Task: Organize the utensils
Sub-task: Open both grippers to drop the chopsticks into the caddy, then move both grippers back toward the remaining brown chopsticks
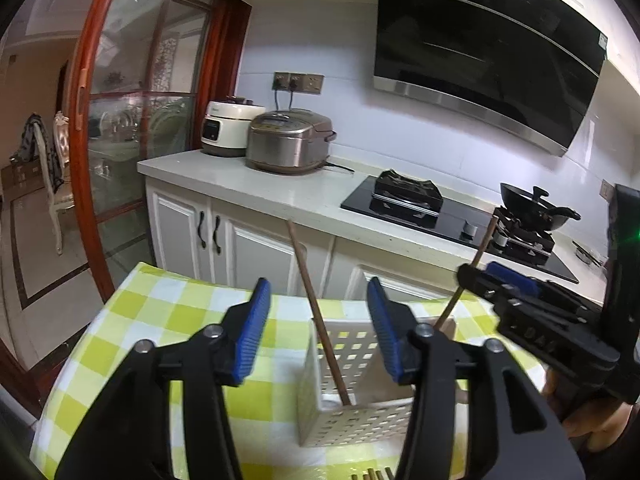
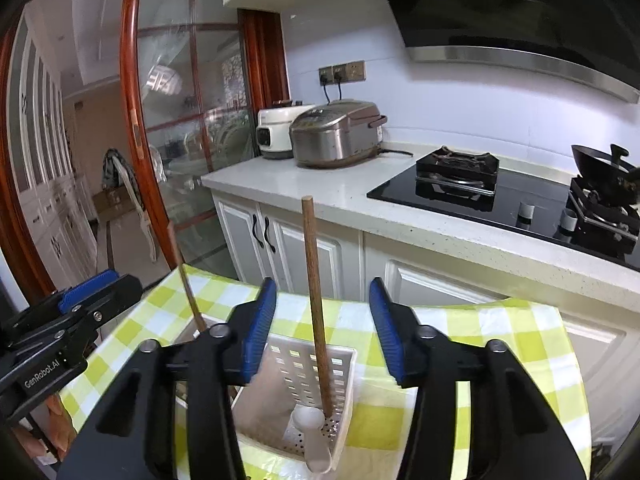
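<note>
A white perforated utensil holder (image 1: 352,384) (image 2: 316,376) stands on the green-checked tablecloth (image 1: 172,320) (image 2: 500,360). A brown wooden chopstick (image 1: 316,312) leans in it between my left gripper's open fingers; the left gripper (image 1: 318,328) is open and holds nothing. A second chopstick (image 2: 318,312) stands in the holder's other compartment, between my right gripper's open fingers, beside a white spoon (image 2: 314,436). My right gripper (image 2: 322,328) is open just above the holder. It also shows at the right of the left wrist view (image 1: 516,292), with that chopstick (image 1: 468,276) beside it.
Behind the table runs a white counter (image 1: 280,188) with two rice cookers (image 1: 288,140), a black gas hob (image 1: 408,196) and a wok (image 1: 532,204). A glass sliding door with a red frame (image 1: 84,120) is at the left. More chopstick ends (image 1: 372,474) lie at the table's near edge.
</note>
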### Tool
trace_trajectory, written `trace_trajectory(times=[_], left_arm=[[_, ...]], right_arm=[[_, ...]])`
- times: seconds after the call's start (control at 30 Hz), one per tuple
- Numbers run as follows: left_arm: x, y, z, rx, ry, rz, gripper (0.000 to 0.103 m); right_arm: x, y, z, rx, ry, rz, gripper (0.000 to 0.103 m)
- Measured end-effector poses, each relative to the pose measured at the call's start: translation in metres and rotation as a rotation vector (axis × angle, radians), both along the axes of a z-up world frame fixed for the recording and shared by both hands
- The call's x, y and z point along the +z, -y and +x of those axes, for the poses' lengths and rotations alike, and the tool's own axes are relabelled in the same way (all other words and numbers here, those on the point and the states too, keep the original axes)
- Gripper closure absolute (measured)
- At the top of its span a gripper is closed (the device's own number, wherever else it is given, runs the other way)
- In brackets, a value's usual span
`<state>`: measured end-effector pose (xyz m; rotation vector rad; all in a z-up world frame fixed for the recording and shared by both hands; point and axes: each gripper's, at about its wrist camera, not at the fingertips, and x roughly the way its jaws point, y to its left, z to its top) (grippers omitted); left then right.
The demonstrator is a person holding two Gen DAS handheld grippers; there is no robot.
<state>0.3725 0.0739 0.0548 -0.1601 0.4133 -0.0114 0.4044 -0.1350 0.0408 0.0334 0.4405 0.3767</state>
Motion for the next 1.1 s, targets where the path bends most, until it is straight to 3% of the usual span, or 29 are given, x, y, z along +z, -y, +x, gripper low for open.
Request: trace_trajectory(times=[0.17, 0.3, 0.5, 0.7, 1.1], left_arm=[[-0.002, -0.014, -0.032, 0.064, 0.028, -0.012, 0.026], [-0.014, -0.023, -0.066, 0.105, 0.032, -0.042, 0.019], [-0.044, -0.013, -0.112, 0.131, -0.015, 0.044, 0.017], [-0.079, 0.000, -0.146, 0.098, -0.087, 0.072, 0.017], [-0.119, 0.008, -0.163, 0.064, -0.172, 0.064, 0.017]], right_arm=[[0.006, 0.021, -0.027, -0.038, 0.022, 0.033, 0.055], [0.003, 0.036, -0.060, -0.058, 0.036, 0.053, 0.055], [-0.022, 0.043, -0.107, -0.054, 0.008, 0.043, 0.055], [-0.070, 0.037, -0.145, -0.029, -0.072, -0.001, 0.056], [-0.136, 0.021, -0.157, -0.023, -0.250, -0.056, 0.064]])
